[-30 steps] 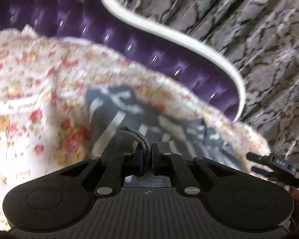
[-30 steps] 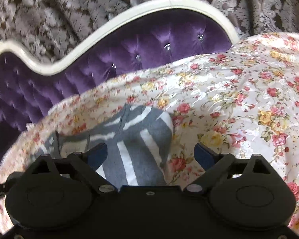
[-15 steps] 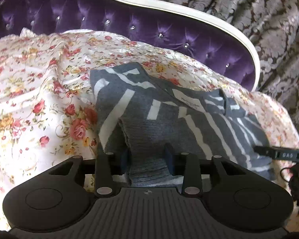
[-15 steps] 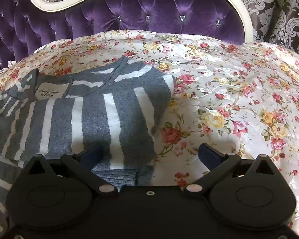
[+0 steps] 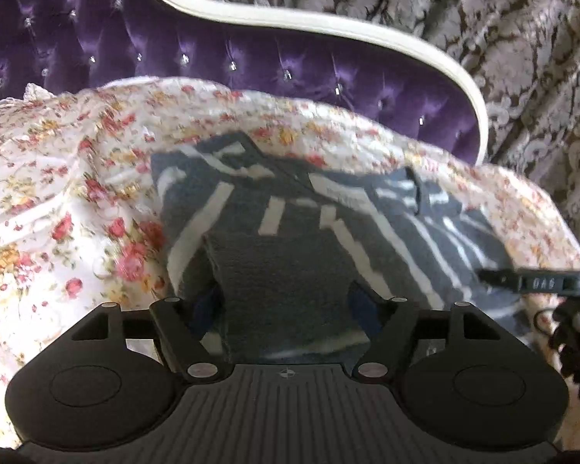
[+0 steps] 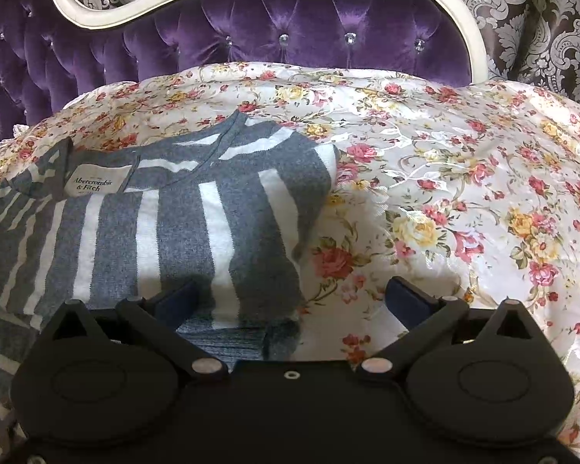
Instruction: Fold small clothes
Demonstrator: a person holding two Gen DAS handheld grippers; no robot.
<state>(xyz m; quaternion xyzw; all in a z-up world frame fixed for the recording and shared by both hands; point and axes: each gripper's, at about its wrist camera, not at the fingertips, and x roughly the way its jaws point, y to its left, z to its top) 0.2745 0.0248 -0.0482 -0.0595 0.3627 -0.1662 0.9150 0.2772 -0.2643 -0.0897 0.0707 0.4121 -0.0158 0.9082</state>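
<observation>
My striped sweater (image 6: 174,212) lies partly folded on the floral bedspread (image 6: 464,178), hem doubled up toward the collar, as my left gripper (image 5: 286,305), jaws just opening, releases the knit and my right gripper (image 6: 290,297) gapes empty; further folds remain.

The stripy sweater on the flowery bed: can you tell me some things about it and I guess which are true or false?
1. The sweater is grey with white stripes. True.
2. It lies on a plain blue sheet. False: the bedspread has roses on it.
3. The right gripper pinches the sweater. False: its jaws stand wide open, gripping nothing.
4. A neck label shows. True.
5. The headboard is green. False: it is purple.
</observation>
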